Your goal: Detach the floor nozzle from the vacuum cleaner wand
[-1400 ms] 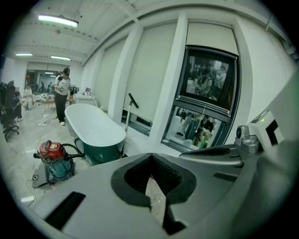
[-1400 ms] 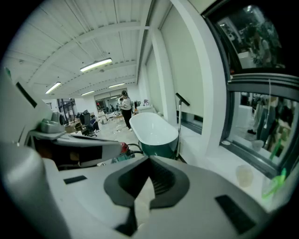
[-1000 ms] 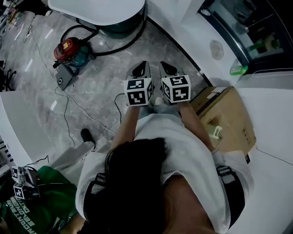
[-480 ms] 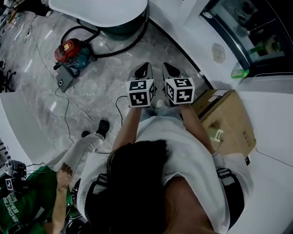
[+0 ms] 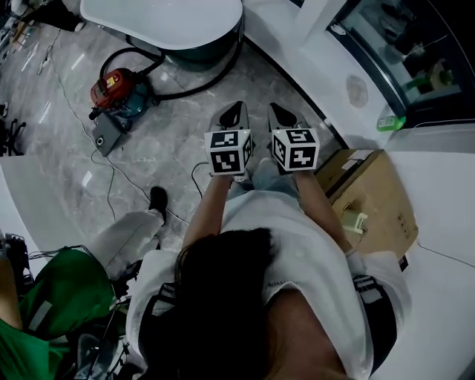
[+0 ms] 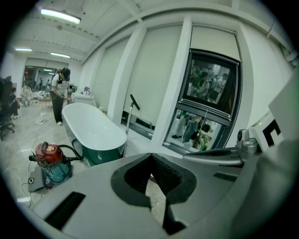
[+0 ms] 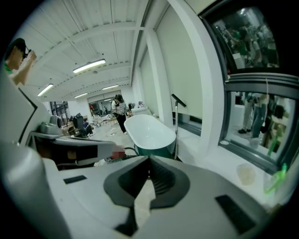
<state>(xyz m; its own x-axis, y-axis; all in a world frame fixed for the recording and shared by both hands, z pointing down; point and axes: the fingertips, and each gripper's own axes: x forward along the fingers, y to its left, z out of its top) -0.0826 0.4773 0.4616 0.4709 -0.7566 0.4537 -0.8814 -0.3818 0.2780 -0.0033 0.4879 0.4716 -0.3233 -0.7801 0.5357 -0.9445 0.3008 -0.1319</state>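
Left gripper [image 5: 232,113] and right gripper [image 5: 276,113] are hovering side by side, jaws clenched on nothing. Red vacuum [image 5: 115,90] is sitting near the bathtub [image 5: 163,18], well apart from both grippers, with what is probably its nozzle [image 5: 104,135] lying beside it.

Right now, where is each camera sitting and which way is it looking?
Head view: on the person's head, facing steeply down; hair, shoulders, arms, left gripper and right gripper show.
Left gripper view: on the left gripper, facing along its shut jaws toward bathtub and red vacuum cleaner.
Right gripper view: on the right gripper, facing along its shut jaws toward the bathtub.
Shared: every view shows the bathtub.
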